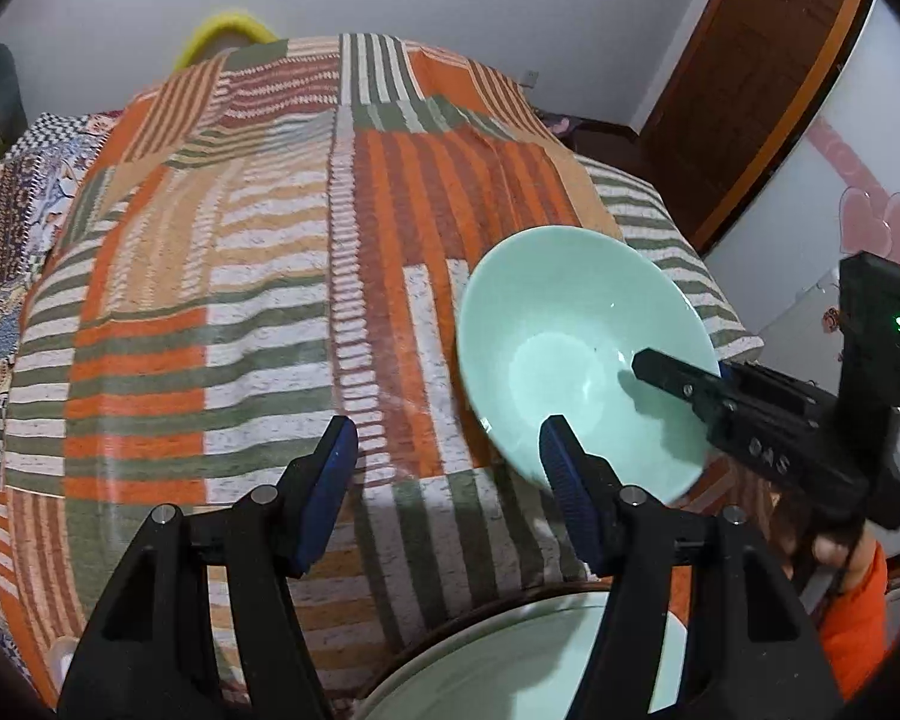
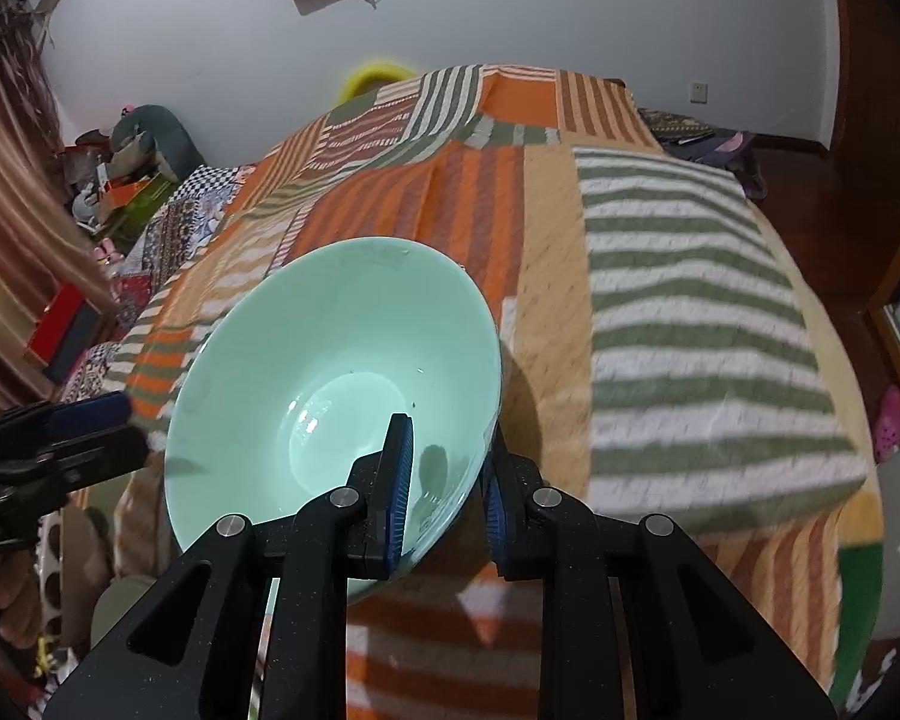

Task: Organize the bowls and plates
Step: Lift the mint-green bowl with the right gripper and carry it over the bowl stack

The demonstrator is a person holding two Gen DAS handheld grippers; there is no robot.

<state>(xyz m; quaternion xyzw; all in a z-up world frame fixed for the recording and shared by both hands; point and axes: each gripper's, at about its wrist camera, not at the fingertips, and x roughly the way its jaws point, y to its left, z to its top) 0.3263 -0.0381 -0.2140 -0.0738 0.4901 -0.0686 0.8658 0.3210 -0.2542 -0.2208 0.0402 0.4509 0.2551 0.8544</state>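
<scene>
Mint-green bowl [image 2: 330,384] hangs tilted above the striped bedspread [image 2: 690,300], clear of the cloth, with its open side turned toward the cameras. The right hand-held gripper [image 2: 444,480] pinches its near rim, one blue pad inside the wall and the other outside. The bowl is empty: only glare and the pad's shadow show on the glaze.

The left hand-held gripper [image 1: 450,468] is spread about halfway with nothing between its pads; its right pad sits just beside the bowl's lower rim, and whether it touches I cannot tell. Below it, at the bottom edge of the left wrist view, lies a white plate or shallow dish [image 1: 510,660], also holding nothing.

The grip is on a thin, smooth edge, so the glazed wall could slide or swing between the pads. A knock from the left pad could twist it loose. Landing on the bed would be soft; striking the white dish could chip either piece.
</scene>
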